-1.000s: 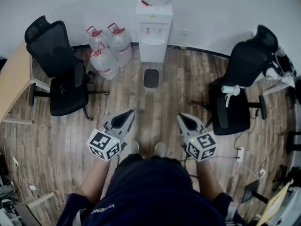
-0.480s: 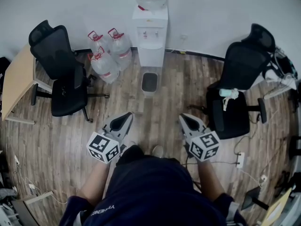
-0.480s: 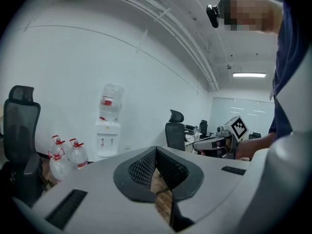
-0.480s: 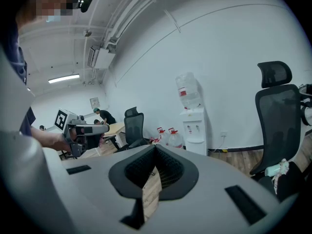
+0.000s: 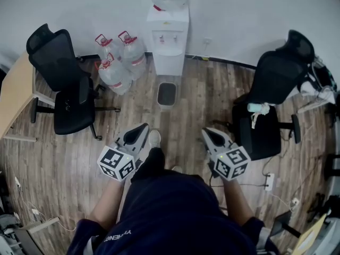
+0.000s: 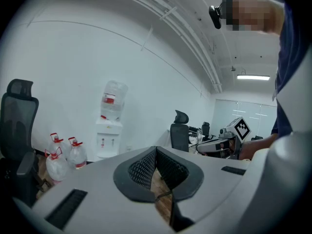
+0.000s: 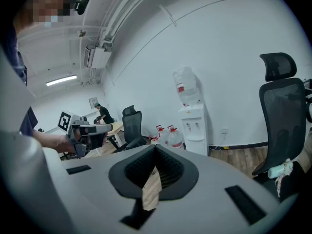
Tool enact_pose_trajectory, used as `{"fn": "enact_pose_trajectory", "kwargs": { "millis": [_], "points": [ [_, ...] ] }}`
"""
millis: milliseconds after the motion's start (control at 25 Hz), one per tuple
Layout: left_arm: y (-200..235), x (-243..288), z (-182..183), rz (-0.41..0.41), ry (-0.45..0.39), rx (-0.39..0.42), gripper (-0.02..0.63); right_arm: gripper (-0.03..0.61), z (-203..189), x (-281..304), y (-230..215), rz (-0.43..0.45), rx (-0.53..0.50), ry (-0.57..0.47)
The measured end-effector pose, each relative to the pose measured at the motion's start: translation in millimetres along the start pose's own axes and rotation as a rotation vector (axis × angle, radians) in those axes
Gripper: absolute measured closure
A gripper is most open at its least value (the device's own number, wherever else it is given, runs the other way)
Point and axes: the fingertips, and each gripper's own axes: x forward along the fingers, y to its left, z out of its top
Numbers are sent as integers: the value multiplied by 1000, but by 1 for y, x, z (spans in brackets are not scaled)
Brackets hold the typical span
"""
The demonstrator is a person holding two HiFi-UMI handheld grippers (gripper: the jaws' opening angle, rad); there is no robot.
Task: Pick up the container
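Open strip of plank floor (image 5: 202, 97) up the middle of the frame, ending at the white wall along the top. Hemmed on the left by a black office chair (image 5: 64, 84) and, at the frame's left edge, the corner of a pale wooden surface (image 5: 13, 97). Hemmed on the right by a second black office chair (image 5: 268, 102), with a power strip (image 5: 269, 181) and loose cables on the floor below it. Against the wall at top centre, a white water dispenser (image 5: 169, 33) — three clear red-capped water jugs (image 5: 119, 62) clustered just to its left.

Container (image 5: 166, 93) — a small rectangular bin, dark inside — upright on the floor just in front of the dispenser's base, apart from the jugs and from both chairs.

Left tool (image 5: 142, 128) and right tool (image 5: 208, 133) low in the frame, side by side and well apart, tips toward the top. Both shut, pads together, nothing between them. Container higher in the frame than both tips and between their lines, somewhat nearer the left one, touching neither. In the gap, bare planks and one shoe (image 5: 154, 138).
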Motion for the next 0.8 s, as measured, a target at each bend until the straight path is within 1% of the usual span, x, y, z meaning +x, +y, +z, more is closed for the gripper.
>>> {"fn": "enact_pose_trajectory", "kwargs": {
  "millis": [120, 200, 360, 520, 680, 800],
  "points": [
    [23, 23, 1, -13, 8, -15, 588, 563, 7, 25, -12, -2, 8, 16],
    [45, 41, 1, -26, 19, -26, 588, 563, 12, 50, -22, -8, 11, 30],
    [108, 81, 0, -49, 58, -51, 588, 563, 25, 120, -41, -14, 37, 76],
    [178, 116, 5, -62, 100, -74, 588, 563, 46, 192, -54, -14, 55, 117],
    [240, 144, 11, -72, 151, -64, 588, 563, 67, 255, -66, -39, 68, 154],
    [278, 163, 16, -80, 165, -67, 588, 563, 76, 290, -76, -58, 76, 185]
  ]
}}
